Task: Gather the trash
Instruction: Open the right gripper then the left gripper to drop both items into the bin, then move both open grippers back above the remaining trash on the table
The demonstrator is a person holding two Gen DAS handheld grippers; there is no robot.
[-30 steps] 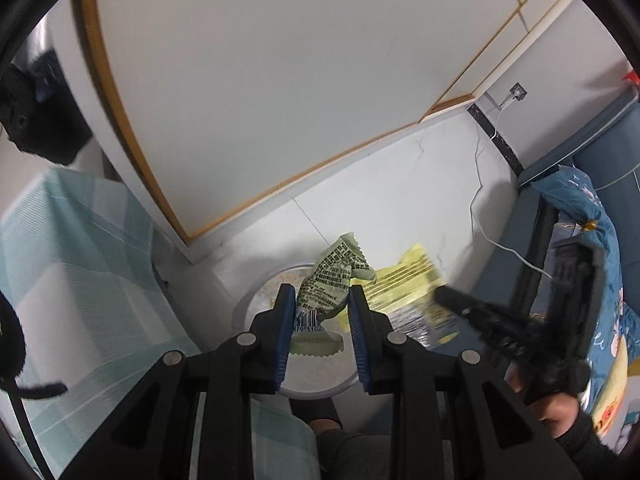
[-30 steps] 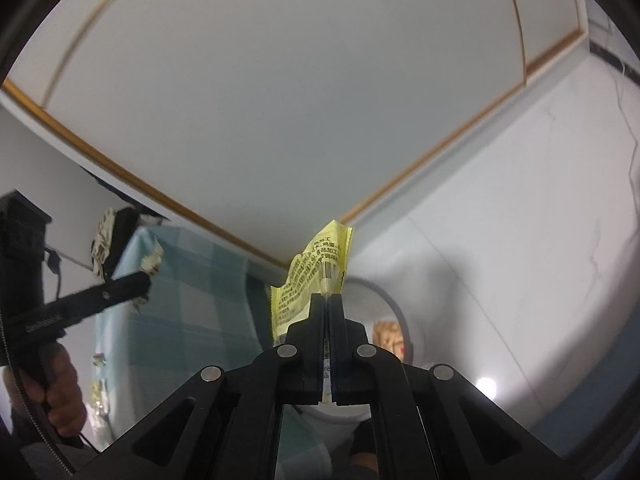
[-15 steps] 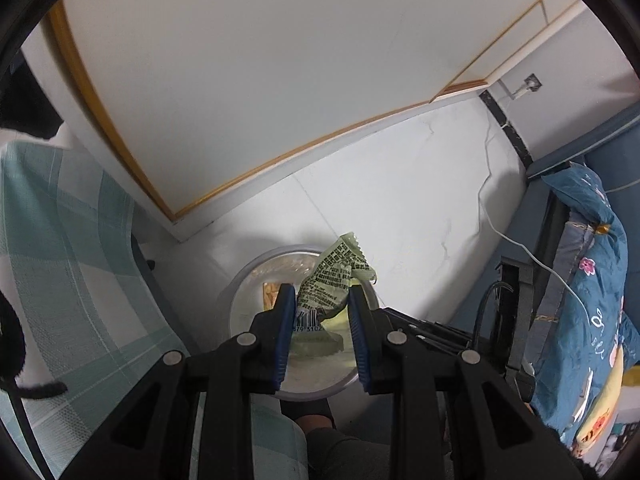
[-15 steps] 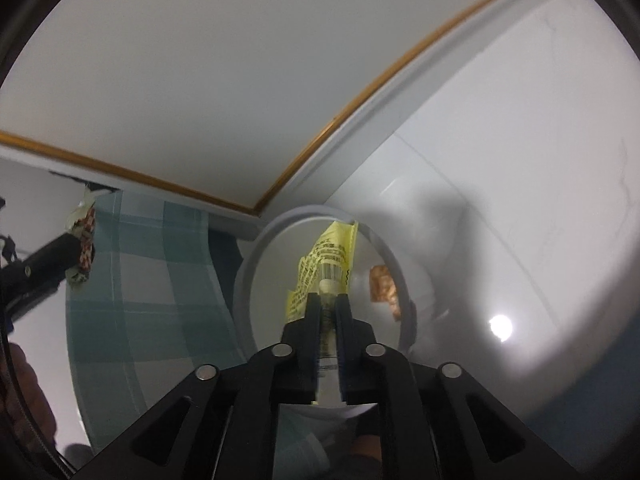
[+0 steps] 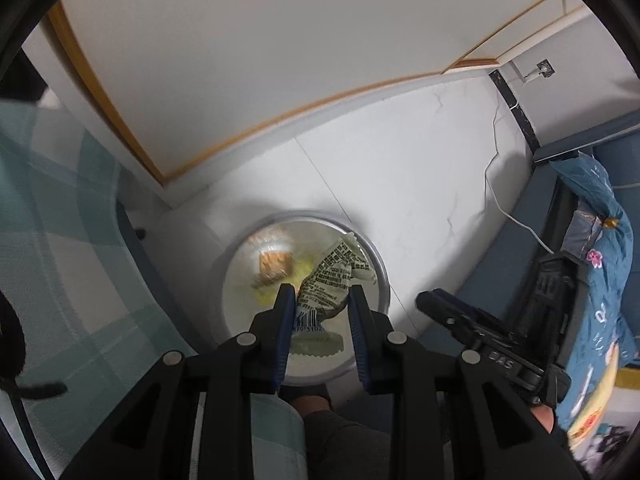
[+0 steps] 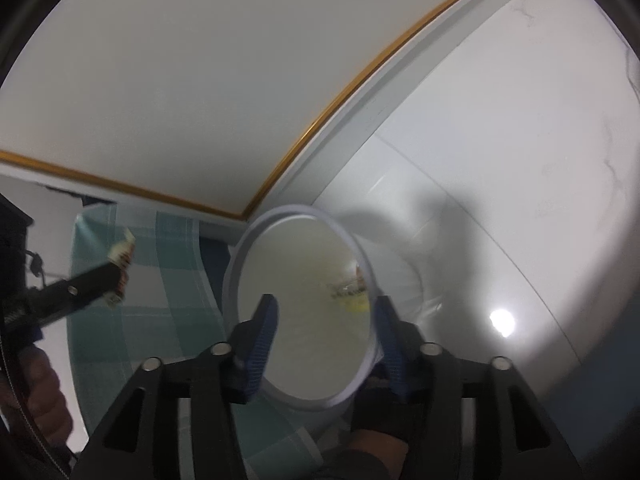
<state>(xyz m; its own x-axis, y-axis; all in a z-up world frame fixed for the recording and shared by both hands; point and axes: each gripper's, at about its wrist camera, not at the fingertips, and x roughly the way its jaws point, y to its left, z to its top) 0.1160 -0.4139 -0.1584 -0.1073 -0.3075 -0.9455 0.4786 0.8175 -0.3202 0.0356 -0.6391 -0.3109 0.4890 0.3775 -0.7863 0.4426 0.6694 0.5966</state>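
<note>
A: Nearest, low in the left wrist view, the left gripper (image 5: 320,300) is pinching a green wrapper (image 5: 330,276) between its blue pads, right over the bin (image 5: 382,276).

B: And the right gripper (image 6: 324,312)?

A: Spread wide and holding nothing, poised above the bin (image 6: 240,256) at the centre of its own view. A yellow wrapper (image 6: 352,296) lies inside, low on the right wall, beside an orange packet (image 5: 274,264).

B: What could go wrong?

A: I'd guess the green wrapper clings to a pad on release, or flutters past the rim, since it is light and crumpled. The right gripper, at the right of the left view, could also bump the left one.

B: Room to move?

A: The checked cloth (image 5: 60,240) crowds the bin from the left of the frame; the white floor (image 5: 420,168) beyond and to the right is open, up to the wall (image 5: 260,40).
</note>
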